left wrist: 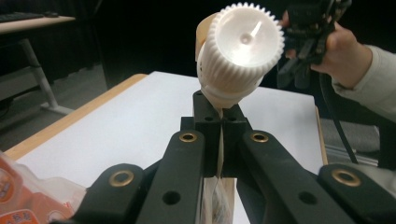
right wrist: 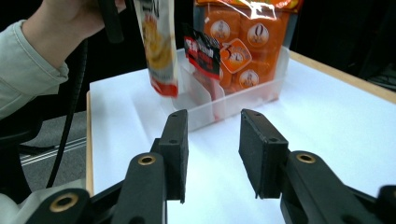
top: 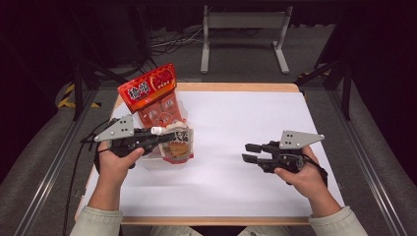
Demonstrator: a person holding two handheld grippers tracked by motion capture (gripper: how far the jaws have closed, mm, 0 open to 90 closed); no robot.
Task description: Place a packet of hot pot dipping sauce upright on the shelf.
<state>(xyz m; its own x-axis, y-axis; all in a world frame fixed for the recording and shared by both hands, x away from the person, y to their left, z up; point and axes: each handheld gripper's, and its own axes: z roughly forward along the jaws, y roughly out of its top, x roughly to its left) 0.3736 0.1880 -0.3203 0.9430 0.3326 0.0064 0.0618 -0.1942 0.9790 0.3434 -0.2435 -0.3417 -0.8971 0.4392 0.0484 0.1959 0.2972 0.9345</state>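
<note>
Table (top: 236,196), white-topped with a wood edge, carries the whole job. Near its left end sits a clear plastic bin (right wrist: 233,100), divided into compartments, with a tall orange-red snack bag (top: 150,91) standing in the far part and a small dark red packet (right wrist: 203,51) leaning beside it.

Spouted pouch (top: 178,145) hangs over the near side of the bin, bottom end just above or at the rim (contact not readable from the high view). Its white ribbed cap (left wrist: 240,46) sticks out past the jaws.

Left gripper (top: 158,136): clenched on the spouted pouch, pinching the flat neck seam just below the cap; the left gripper view shows the seam sandwiched between the closed jaws. Right gripper (top: 251,152): jaws parted, nothing between them, held over bare table well to the right of the bin, pointing toward it.

Judged step: settling the pouch into a free compartment of the bin.

Notes for doing it well:
- Line the pouch's bottom edge over the open slot before lowering; the body swings freely under the neck grip.
- Lower straight, keeping clear of the dark red packet.
- Bring the right gripper in to steady the pouch's lower half if it twists.
- Release only once the base is seated (a floppy pouch may tip out).
</note>
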